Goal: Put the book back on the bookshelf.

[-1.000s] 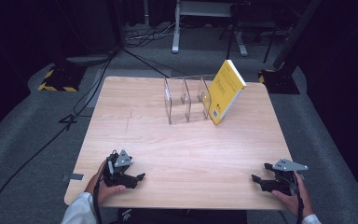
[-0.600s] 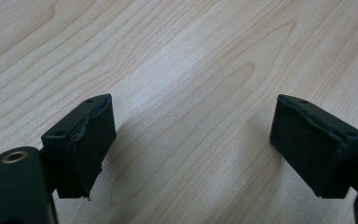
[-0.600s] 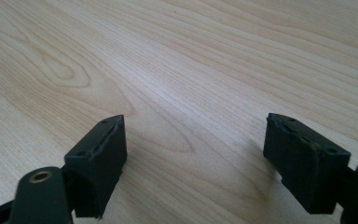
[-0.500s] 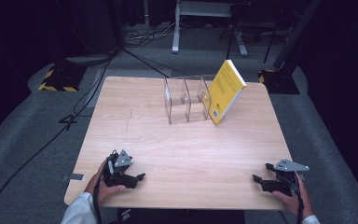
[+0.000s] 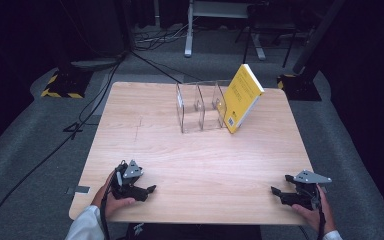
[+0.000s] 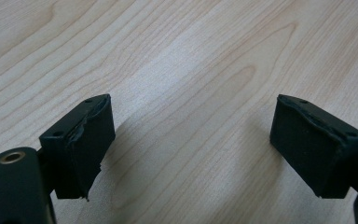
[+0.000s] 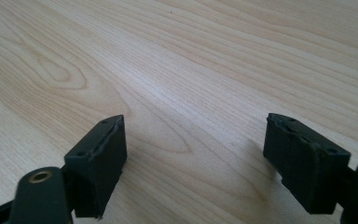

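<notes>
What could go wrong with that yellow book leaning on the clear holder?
The yellow book stands tilted against the end of the clear rack, outside its slots, near the table's far right edge. A clumsy push might tip it over or slide it off the table. The rack looks light, so it may shift when nudged. Both the left gripper and right gripper sit open, far from the book, so a long reach could bump the rack.

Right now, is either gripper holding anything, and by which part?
Nothing is held. The left gripper and right gripper rest open on the table, nothing between their jaws.
</notes>
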The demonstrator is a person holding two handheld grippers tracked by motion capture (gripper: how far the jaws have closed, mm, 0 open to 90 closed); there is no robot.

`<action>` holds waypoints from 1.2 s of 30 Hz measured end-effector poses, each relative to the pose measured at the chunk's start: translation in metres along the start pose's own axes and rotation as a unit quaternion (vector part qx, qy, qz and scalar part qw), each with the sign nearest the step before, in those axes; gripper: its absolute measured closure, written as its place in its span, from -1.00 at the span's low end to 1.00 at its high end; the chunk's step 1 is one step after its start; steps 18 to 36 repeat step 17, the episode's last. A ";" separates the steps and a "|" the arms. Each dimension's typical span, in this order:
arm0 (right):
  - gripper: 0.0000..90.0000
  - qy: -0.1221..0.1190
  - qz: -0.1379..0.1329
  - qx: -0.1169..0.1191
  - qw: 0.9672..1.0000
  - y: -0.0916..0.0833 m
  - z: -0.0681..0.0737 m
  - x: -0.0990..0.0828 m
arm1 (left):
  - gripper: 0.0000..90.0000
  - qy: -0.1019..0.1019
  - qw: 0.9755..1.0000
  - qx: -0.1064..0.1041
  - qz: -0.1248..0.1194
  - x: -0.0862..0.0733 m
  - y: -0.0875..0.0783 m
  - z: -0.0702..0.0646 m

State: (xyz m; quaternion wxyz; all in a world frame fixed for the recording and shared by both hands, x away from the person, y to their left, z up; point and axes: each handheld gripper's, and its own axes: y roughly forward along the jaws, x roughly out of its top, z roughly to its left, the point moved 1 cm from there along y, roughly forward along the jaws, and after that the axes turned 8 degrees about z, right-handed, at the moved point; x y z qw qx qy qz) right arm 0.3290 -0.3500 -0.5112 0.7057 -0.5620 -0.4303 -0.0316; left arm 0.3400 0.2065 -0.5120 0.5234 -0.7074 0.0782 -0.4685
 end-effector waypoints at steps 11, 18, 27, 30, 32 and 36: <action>-0.53 0.001 0.000 -0.003 1.000 0.000 0.000 0.000 | -0.69 -0.001 1.000 -0.003 0.000 0.001 0.001 0.001; -0.53 0.001 0.000 -0.004 1.000 0.000 0.000 0.000 | -0.69 -0.001 1.000 -0.002 0.000 0.001 0.001 0.001; -0.53 0.001 0.000 -0.004 1.000 0.000 0.000 0.000 | -0.69 -0.001 1.000 -0.002 0.000 0.001 0.001 0.001; -0.53 0.001 0.000 -0.004 1.000 0.000 0.000 0.000 | -0.69 -0.001 1.000 -0.002 0.000 0.001 0.001 0.001; -0.53 0.001 0.000 -0.004 1.000 0.000 0.000 0.000 | -0.69 -0.001 1.000 -0.002 0.000 0.001 0.001 0.001; -0.53 0.001 0.000 -0.004 1.000 0.000 0.000 0.000 | -0.69 -0.001 1.000 -0.002 0.000 0.001 0.001 0.001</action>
